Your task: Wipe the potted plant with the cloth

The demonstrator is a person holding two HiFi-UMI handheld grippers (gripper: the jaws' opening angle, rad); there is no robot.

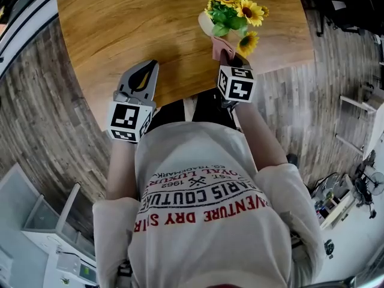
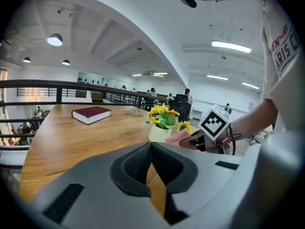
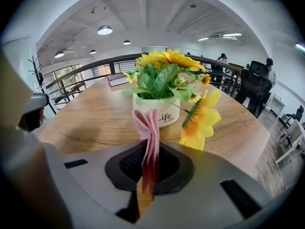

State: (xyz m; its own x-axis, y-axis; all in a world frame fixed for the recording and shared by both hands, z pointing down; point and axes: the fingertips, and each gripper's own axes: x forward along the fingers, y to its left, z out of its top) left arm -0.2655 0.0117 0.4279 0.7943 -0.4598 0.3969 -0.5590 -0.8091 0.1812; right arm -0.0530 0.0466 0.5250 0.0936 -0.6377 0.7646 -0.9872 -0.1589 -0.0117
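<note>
- The right gripper point(image 3: 147, 149) is clenched on the pink cloth point(image 3: 148, 128); a folded bunch of it stands up out of the closed jaws and points at the plant
- The potted plant point(image 3: 159, 109), yellow flowers in a small white pot, stands upright on the wooden table point(image 1: 132, 23) near the edge closest to the person, right in front of that gripper
- The cloth's tip lies at the front wall of the pot, under a drooping flower; whether it presses on the pot or stops just short I cannot tell
- The left gripper point(image 1: 144, 71) hangs over the table edge, well apart from the plant, its jaws closed together with nothing between them
- Judged from this, the cloth is picked up and brought to the plant, so the wiping looks to be at its start or in its first strokes
- Left to do, as it seems: the rest of the pot's wall and perhaps the leaves
</note>
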